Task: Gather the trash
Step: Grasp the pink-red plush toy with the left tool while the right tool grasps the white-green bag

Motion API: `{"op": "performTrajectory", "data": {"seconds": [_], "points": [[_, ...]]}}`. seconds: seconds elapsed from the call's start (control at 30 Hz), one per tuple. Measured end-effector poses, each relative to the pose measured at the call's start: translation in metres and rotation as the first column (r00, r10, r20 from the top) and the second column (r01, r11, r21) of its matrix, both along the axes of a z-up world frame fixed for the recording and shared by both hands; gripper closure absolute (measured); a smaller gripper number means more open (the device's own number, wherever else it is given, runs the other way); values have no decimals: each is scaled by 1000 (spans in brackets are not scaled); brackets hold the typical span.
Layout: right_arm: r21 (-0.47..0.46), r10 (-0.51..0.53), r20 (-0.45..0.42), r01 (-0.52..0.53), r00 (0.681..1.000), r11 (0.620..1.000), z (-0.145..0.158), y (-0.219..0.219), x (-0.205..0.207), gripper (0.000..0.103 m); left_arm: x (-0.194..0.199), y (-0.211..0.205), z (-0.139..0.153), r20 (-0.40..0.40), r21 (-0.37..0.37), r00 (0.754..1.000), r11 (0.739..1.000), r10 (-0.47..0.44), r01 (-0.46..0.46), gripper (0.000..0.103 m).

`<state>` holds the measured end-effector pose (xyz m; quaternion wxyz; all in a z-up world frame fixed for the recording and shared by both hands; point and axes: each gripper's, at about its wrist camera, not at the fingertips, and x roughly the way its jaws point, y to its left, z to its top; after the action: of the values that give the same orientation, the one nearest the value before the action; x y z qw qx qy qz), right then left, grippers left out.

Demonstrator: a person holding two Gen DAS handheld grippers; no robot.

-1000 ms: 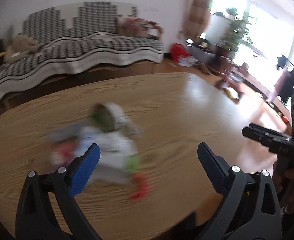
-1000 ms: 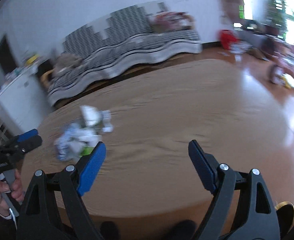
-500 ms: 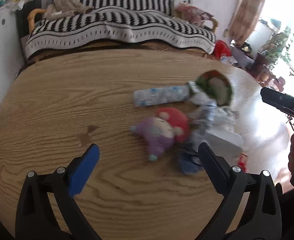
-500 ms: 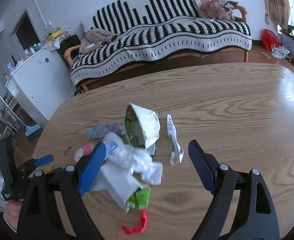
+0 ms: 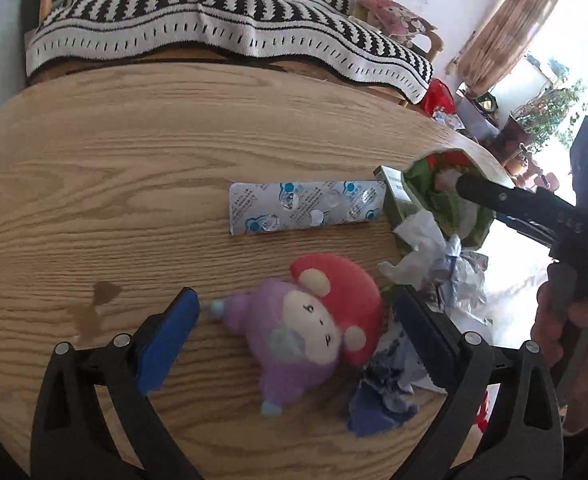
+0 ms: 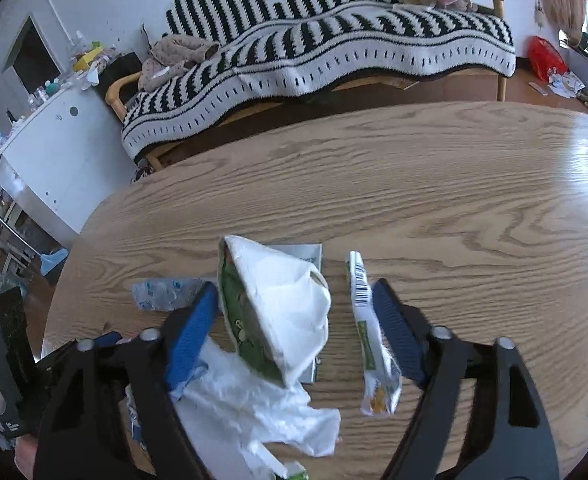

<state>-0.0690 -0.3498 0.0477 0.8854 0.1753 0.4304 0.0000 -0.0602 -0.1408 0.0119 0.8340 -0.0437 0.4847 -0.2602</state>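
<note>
Right gripper (image 6: 294,312) fingers spread, and have just been closing. Between them, untouched by the pads as far as shows: an opened green-and-white snack bag (image 6: 278,312), mouth gaping, and a narrow barcode wrapper (image 6: 368,332) lying just inside the right-hand finger (image 6: 394,332). The wrapper's long axis runs roughly along the fingers, away from the camera, so the jaws close across its short side. Crumpled white tissue (image 6: 254,408) sits below the bag, nearer the wrist.

Left gripper (image 5: 294,332) also spread, gripping nothing. A purple-and-red plush doll (image 5: 310,328) lies between its fingers; not obviously trash. Beyond the tips, a foil blister strip (image 5: 306,208) lies crosswise on the wooden table (image 5: 134,152).

Judgement: right hand is nearer the bag and wrapper; the blister strip falls to the left.
</note>
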Motion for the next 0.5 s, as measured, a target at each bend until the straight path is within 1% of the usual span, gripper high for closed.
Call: {"op": "performTrajectory", "data": {"seconds": [0.03,0.07,0.1,0.13,0.23,0.33,0.5], "points": [[0,2,-7,-2,1000,1000,-2,0,2,38,1,0,-1,-6,-5,1000,1000,4,-5,7],[1,5,-11,-5,1000,1000,-4,1,4,47,1,1,-1,-3,-10,1000,1000,8,-8,7],[8,11,-12,-11,1000,1000,-6,2,5,52,1,1,0,-2,-10,1000,1000,8,-8,9],[4,12,-10,-12,1000,1000,-5,2,4,53,0,1,2,4,-9,1000,1000,7,-7,21],[-22,14,18,-14,1000,1000,2,5,0,55,-1,5,6,10,-21,1000,1000,10,-10,31],[-13,7,44,-7,999,1000,10,5,-10,55,-3,10,13,19,-30,1000,999,24,-24,38],[-8,6,75,-5,997,1000,22,2,-23,55,-8,21,29,47,-35,997,997,68,-66,41]]}}
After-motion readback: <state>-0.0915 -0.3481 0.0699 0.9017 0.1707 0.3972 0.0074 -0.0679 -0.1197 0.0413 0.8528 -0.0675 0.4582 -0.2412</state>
